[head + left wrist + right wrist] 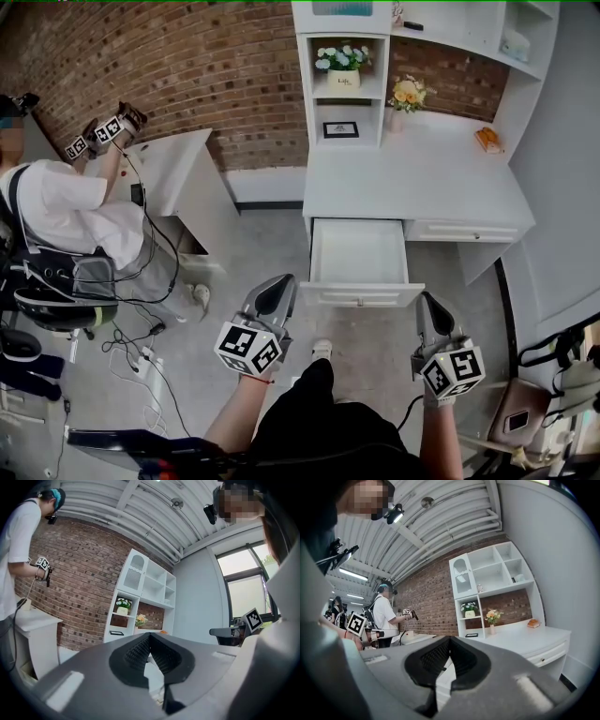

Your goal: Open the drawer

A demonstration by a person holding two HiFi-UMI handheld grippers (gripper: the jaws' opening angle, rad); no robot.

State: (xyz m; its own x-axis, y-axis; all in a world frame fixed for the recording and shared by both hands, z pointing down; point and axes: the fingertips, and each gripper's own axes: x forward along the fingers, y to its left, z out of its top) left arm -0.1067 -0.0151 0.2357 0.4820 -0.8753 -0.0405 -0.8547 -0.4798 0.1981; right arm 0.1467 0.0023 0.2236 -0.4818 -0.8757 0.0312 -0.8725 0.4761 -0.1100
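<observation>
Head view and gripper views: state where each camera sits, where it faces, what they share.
Head view: on the head, steeply down at the open drawer; shows left gripper, right gripper, forearms.
Left gripper view: on that gripper, level along shut jaws toward the shelf unit; right gripper's cube at right.
Right gripper view: likewise, toward the desk; left gripper's cube at left.
All three show the potted white flowers.

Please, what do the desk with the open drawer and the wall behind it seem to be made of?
The desk and its drawer look like white painted or laminated board: flat, even, matte panels with straight edges. Solid wood cannot be ruled out. The wall looks like bare red-brown brick, with pale mortar lines between the courses.
</observation>
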